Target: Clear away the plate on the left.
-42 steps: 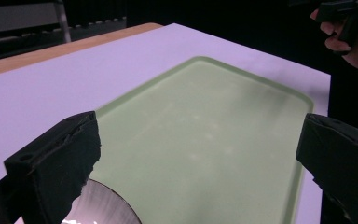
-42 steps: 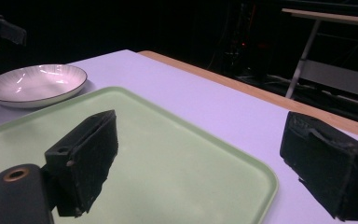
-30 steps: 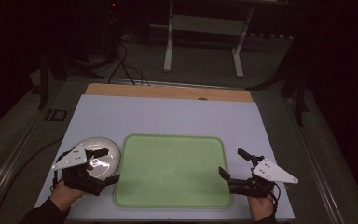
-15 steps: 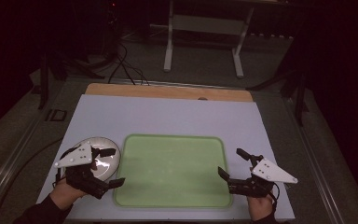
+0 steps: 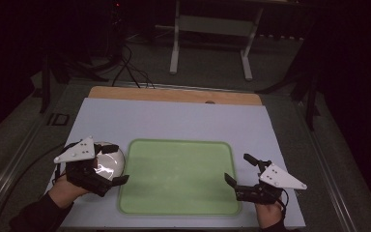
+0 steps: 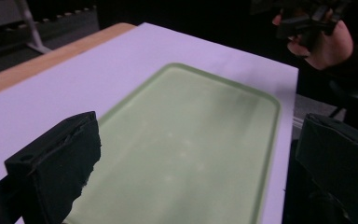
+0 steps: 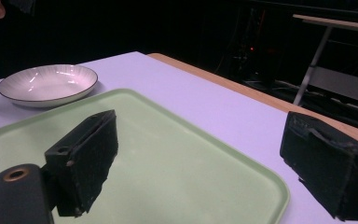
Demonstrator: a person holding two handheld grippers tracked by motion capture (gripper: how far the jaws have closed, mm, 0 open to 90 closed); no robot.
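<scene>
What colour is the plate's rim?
Dark rim on the white plate, clearest in the right gripper view.

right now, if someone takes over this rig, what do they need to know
Left tool: open, empty, hovering over the plate at the tray's left edge.
Right tool: open, empty, at the tray's right edge.
Green tray: centred on the white board, nothing on it.
Plate: on the board just left of the tray, empty.
Done: nothing gripped or placed yet.
Left: probably grip the plate with the left tool; moving it onto the tray looks likely.
</scene>
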